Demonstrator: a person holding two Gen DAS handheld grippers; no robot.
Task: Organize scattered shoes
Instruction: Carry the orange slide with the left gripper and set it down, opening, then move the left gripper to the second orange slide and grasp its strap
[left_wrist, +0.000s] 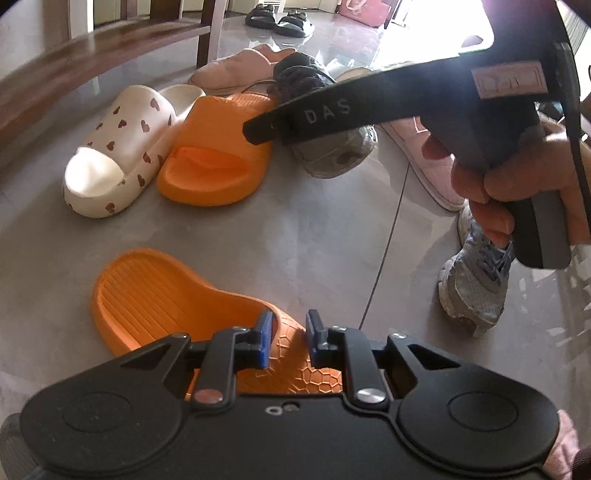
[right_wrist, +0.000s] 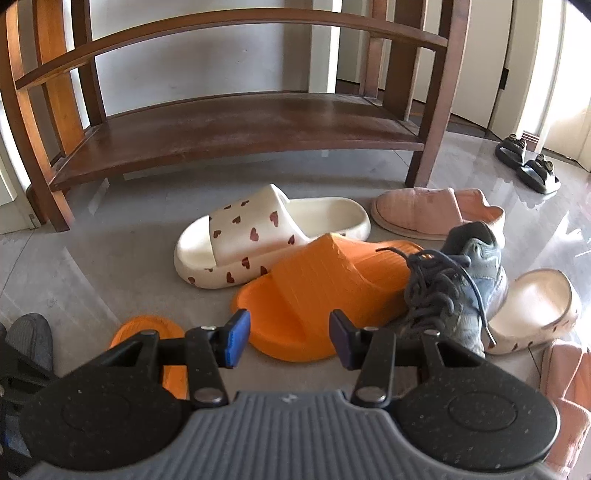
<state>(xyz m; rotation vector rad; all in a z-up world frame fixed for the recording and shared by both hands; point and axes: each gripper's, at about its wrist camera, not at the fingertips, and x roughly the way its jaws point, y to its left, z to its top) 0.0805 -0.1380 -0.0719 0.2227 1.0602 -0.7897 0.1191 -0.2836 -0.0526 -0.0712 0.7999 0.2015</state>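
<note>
Near slide: orange slide, ribbed footbed, honeycomb strap.
Axis: heel toward upper left of the left wrist view, strap end under the camera.
Place: grey floor, apart from the shoe cluster.
Left gripper: pads narrowly apart astride the strap; contact unclear.
Right gripper: fingers apart, empty, over the second orange slide.
Behind: heart-print slide, wooden rack.

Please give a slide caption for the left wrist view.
Left tongs grip one orange slide's strap.
</note>
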